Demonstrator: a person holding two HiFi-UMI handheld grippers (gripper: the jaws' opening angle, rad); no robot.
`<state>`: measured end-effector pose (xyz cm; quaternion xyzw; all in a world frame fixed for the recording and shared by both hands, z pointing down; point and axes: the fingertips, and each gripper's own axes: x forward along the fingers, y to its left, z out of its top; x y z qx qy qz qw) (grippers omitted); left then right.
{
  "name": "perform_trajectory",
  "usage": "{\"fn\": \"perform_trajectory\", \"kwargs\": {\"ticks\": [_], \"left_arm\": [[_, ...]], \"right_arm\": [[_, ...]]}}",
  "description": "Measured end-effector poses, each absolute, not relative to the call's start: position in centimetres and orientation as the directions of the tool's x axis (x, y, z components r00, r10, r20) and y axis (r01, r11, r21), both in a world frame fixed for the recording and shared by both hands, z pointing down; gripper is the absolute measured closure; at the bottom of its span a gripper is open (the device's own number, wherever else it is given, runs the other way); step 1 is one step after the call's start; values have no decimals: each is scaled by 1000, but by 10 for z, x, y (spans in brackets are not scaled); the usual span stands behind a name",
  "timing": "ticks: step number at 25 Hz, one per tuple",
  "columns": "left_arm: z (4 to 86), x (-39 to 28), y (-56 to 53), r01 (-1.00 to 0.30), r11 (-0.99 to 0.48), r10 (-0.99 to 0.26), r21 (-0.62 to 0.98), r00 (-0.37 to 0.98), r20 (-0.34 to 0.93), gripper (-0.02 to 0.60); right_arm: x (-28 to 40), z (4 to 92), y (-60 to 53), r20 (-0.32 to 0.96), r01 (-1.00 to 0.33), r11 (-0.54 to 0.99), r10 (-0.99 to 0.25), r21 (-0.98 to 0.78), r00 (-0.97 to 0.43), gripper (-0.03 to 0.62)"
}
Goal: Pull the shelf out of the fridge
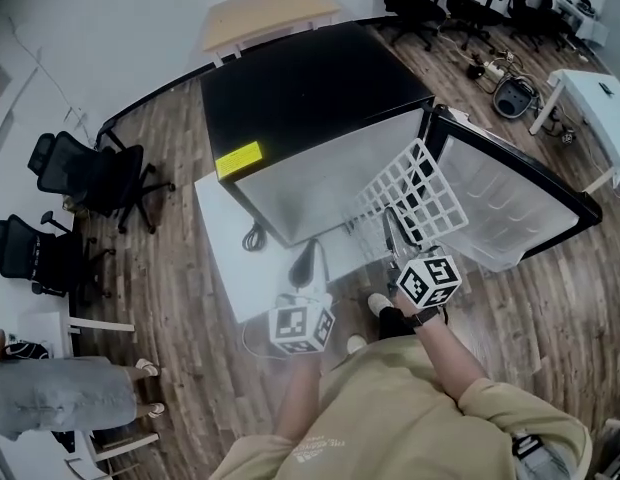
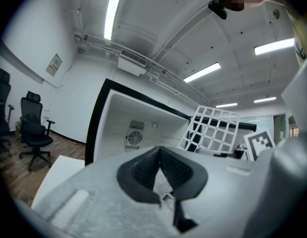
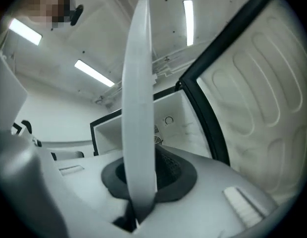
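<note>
Head view: right gripper (image 1: 390, 228) clamped on the shelf (image 1: 418, 188) edge. It's tilted up in the open gap between fridge (image 1: 310, 98) and door (image 1: 510, 198); left gripper (image 1: 310, 253) closed, empty.

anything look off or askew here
The white grid shelf is out of the fridge, tilted steeply in the air, clamped at its rim by the right gripper. The fridge door stands open.
</note>
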<state>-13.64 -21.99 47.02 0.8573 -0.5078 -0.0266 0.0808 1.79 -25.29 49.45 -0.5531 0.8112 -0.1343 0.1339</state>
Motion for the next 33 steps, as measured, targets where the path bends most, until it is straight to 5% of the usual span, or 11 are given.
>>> {"fn": "perform_trajectory", "kwargs": {"ticks": [8, 33], "left_arm": [[452, -141, -233, -920, -383, -922, -89, 387, -33, 581], [469, -132, -257, -914, -403, -915, 49, 403, 0, 580]], "right_arm": [[12, 452, -244, -72, -927, 363, -931, -89, -358, 565], [14, 456, -261, 4, -942, 321, -947, 98, -323, 564]]}}
